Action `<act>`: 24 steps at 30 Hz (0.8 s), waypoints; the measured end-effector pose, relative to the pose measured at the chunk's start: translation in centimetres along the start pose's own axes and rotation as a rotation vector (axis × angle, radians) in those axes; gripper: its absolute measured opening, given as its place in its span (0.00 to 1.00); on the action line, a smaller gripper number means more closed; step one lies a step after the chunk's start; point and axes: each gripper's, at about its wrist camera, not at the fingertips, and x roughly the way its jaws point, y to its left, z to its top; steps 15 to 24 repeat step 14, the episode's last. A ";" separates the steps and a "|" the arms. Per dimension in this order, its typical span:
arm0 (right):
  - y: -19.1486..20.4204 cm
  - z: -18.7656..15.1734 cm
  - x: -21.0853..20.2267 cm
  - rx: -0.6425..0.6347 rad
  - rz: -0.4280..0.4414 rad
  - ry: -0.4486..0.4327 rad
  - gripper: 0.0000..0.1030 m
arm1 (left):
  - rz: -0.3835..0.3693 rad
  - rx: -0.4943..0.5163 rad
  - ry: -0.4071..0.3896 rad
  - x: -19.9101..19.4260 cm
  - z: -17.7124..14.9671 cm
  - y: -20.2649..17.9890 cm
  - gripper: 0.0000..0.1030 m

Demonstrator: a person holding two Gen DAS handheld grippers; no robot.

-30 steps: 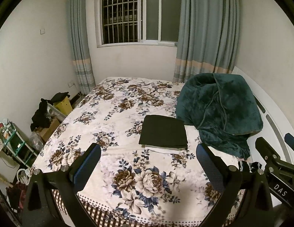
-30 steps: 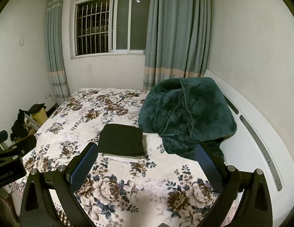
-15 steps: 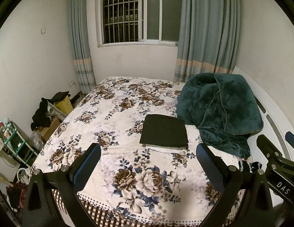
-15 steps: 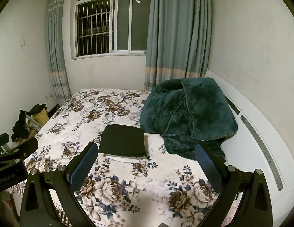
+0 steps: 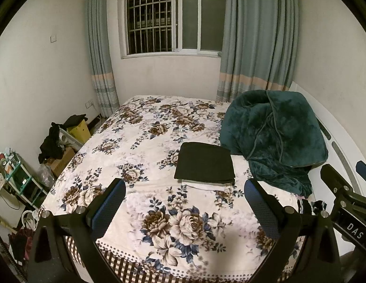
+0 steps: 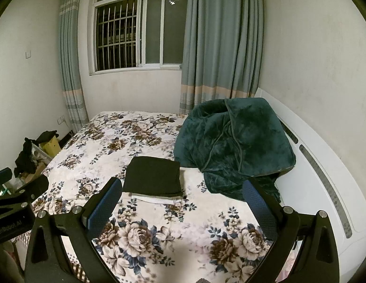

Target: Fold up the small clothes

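Note:
A folded black garment (image 5: 205,162) lies flat on the floral bed (image 5: 145,146), on top of a folded white piece (image 5: 203,185) whose edge shows at its near side. It also shows in the right wrist view (image 6: 152,175). My left gripper (image 5: 184,207) is open and empty, held above the bed's near edge, well short of the stack. My right gripper (image 6: 181,208) is open and empty too, near the bed's front, short of the stack.
A dark green plush blanket (image 5: 272,136) is heaped at the right of the bed against the white headboard (image 6: 324,176). Boxes and dark clothes (image 5: 55,139) and a small shelf (image 5: 15,176) stand on the floor at the left. Window and curtains are behind.
Both grippers have drifted back and slightly up from the bed; the stack looks a little farther away. Nothing was taken hold of or let go.

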 end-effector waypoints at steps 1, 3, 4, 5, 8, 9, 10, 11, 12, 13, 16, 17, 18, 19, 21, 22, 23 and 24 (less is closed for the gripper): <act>0.0 -0.1 0.0 0.001 -0.002 0.000 1.00 | 0.000 0.000 0.001 0.0 0.0 0.0 1.00; 0.0 -0.1 0.0 0.001 -0.003 -0.001 1.00 | -0.001 0.002 0.000 0.0 0.0 0.0 1.00; 0.0 -0.2 0.0 0.001 -0.003 0.000 1.00 | -0.001 0.001 0.003 0.0 0.0 0.1 1.00; 0.0 -0.2 0.0 0.002 -0.003 0.000 1.00 | 0.000 -0.002 0.004 -0.1 -0.1 0.3 1.00; 0.0 -0.3 0.0 0.002 -0.005 -0.001 1.00 | 0.002 -0.004 0.007 -0.3 -0.2 0.5 1.00; 0.1 -0.3 -0.1 0.003 -0.005 -0.001 1.00 | 0.002 -0.002 0.006 -0.2 -0.1 0.5 1.00; 0.1 -0.3 0.0 0.002 -0.005 -0.001 1.00 | 0.006 0.000 0.003 -0.4 -0.2 0.5 1.00; 0.0 -0.3 0.0 0.002 -0.005 -0.002 1.00 | 0.011 0.000 -0.001 -0.4 -0.3 0.7 1.00; 0.0 -0.3 0.0 0.003 -0.006 -0.003 1.00 | 0.012 0.002 -0.005 -0.6 -0.4 0.8 1.00; 0.3 0.0 -0.1 0.003 -0.003 -0.004 1.00 | 0.011 0.001 -0.007 -0.7 -0.6 1.0 1.00; 0.3 0.0 0.0 0.002 -0.003 -0.003 1.00 | 0.011 0.000 -0.008 -0.7 -0.7 1.1 1.00; 0.3 0.0 0.0 0.002 -0.003 -0.003 1.00 | 0.011 0.000 -0.008 -0.7 -0.7 1.1 1.00; 0.3 0.0 0.0 0.002 -0.003 -0.003 1.00 | 0.011 0.000 -0.008 -0.7 -0.7 1.1 1.00; 0.3 0.0 0.0 0.002 -0.003 -0.003 1.00 | 0.011 0.000 -0.008 -0.7 -0.7 1.1 1.00; 0.3 0.0 0.0 0.002 -0.003 -0.003 1.00 | 0.011 0.000 -0.008 -0.7 -0.7 1.1 1.00; 0.3 0.0 0.0 0.002 -0.003 -0.003 1.00 | 0.011 0.000 -0.008 -0.7 -0.7 1.1 1.00; 0.3 0.0 0.0 0.002 -0.003 -0.003 1.00 | 0.011 0.000 -0.008 -0.7 -0.7 1.1 1.00; 0.3 0.0 0.0 0.002 -0.003 -0.003 1.00 | 0.011 0.000 -0.008 -0.7 -0.7 1.1 1.00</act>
